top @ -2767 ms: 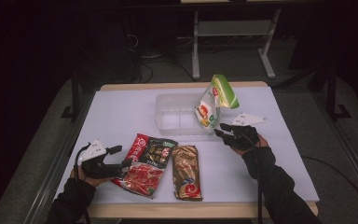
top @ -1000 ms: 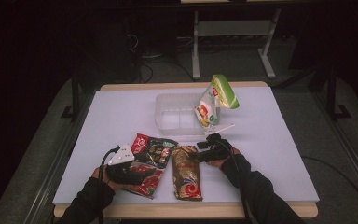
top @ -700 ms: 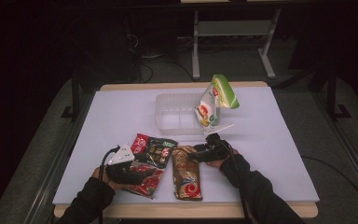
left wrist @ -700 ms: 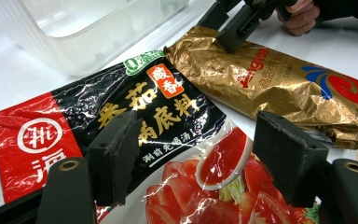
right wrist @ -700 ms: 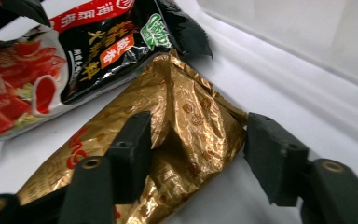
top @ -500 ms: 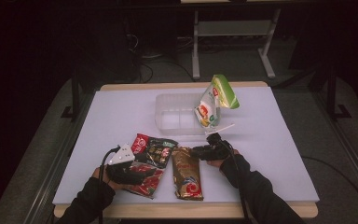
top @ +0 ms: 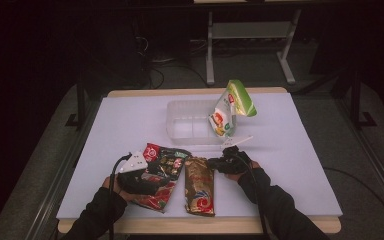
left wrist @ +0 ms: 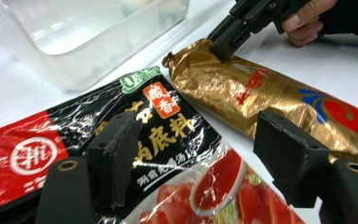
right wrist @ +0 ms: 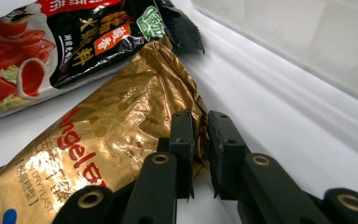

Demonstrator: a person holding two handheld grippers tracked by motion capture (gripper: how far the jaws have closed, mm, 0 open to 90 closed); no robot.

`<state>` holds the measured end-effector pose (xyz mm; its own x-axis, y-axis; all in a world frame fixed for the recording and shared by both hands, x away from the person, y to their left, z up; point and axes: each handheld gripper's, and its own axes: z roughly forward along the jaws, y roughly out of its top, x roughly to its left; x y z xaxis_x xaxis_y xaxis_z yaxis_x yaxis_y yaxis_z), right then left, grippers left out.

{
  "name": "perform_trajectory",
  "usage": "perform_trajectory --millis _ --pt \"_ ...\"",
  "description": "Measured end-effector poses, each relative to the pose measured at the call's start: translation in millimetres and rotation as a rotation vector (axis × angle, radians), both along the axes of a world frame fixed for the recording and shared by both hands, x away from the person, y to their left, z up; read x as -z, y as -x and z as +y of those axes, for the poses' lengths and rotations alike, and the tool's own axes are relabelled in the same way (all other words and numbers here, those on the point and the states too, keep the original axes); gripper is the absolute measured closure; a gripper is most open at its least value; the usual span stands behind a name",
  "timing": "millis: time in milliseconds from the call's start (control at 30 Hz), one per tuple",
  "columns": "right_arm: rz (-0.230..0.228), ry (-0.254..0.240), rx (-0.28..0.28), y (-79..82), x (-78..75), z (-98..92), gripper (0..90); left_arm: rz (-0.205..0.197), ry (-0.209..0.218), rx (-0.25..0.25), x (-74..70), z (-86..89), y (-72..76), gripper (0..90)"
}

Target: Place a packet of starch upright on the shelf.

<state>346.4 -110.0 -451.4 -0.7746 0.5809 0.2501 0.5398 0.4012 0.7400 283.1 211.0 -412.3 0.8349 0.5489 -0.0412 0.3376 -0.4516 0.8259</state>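
The gold packet lies flat on the worktop near the front edge, just right of the red-and-black sachet and in front of the clear tub, where a green-topped bag stands propped at the right end. The right tongs have just been closing, and their jaws now pinch the crimped far-right corner of the gold packet; the foil is puckered between them. The left tongs stand wide open over the sachet, one jaw resting on its glossy film, gripping nothing.

The gold packet looks light and firm in the body, like a packed brick, with slick foil skin that creases easily. The flat seam at the end seems the best hold, since the rounded body would likely slide out of the jaws. Held by one corner, it will probably swing and hang down, so a slow lift looks wise.
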Motion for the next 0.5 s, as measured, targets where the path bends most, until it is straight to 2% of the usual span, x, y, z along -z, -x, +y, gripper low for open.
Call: perform_trajectory --millis 200,233,333,500 --pt "-0.022 0.000 -0.001 2.1 -1.6 -2.3 81.4 0.017 0.003 0.003 -0.7 -13.7 -10.4 28.7" --pt "-0.026 -0.001 0.001 2.8 -2.3 -2.5 87.3 0.027 0.005 0.000 -0.6 -16.0 -12.8 28.4" --pt "-0.055 -0.019 -0.004 4.6 -4.4 -5.4 87.4 0.039 0.014 0.008 0.3 -22.7 -18.8 27.4" --pt "-0.045 -0.009 0.004 4.7 -3.1 -7.0 86.5 0.042 0.002 0.017 1.6 -32.1 -25.7 27.4"
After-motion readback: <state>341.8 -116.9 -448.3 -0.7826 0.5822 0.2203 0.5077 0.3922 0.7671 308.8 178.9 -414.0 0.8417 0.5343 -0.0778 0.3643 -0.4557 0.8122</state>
